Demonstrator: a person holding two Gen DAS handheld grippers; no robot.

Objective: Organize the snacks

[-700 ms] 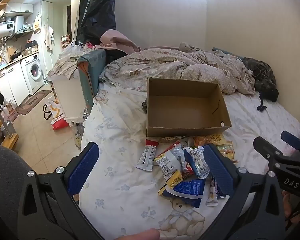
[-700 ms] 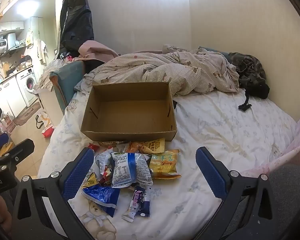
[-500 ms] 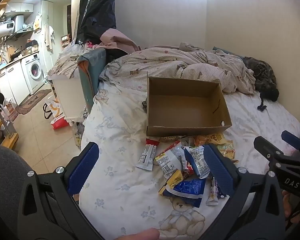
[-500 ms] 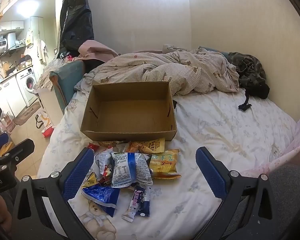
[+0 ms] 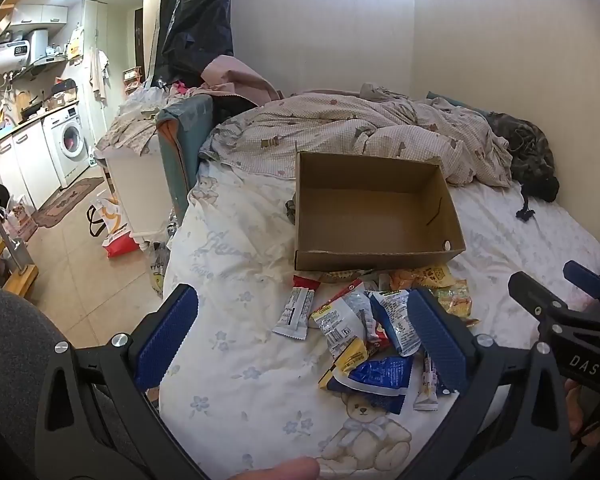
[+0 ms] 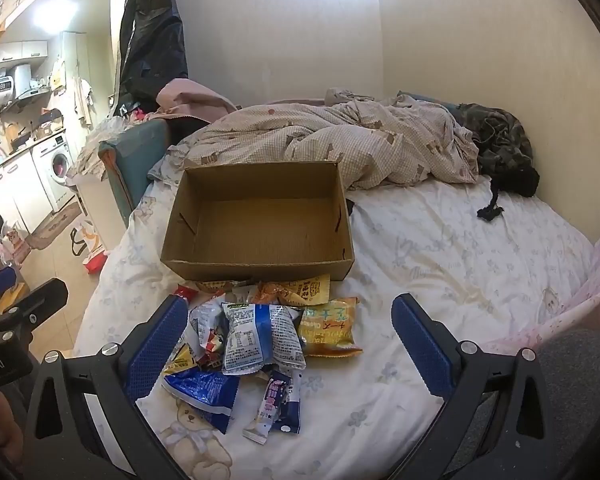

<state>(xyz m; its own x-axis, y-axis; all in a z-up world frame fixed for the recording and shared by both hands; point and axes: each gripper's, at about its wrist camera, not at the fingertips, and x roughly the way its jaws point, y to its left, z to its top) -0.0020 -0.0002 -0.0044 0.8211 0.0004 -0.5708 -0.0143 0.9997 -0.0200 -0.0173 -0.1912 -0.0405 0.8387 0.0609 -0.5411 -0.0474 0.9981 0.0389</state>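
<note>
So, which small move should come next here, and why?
Probably lower the right gripper onto the blue and white packet on top of the snack pile. Both grippers are open and hold nothing, the cardboard box behind the pile looks empty, and that packet lies between its fingers.

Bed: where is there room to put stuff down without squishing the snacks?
The brown cardboard box is empty inside. The white flowered bedsheet is bare right of the box, up to the rumpled checked quilt, and also left of the pile toward the bed's edge. It is crowded just in front of the box, where the heap of snack packets lies.
</note>
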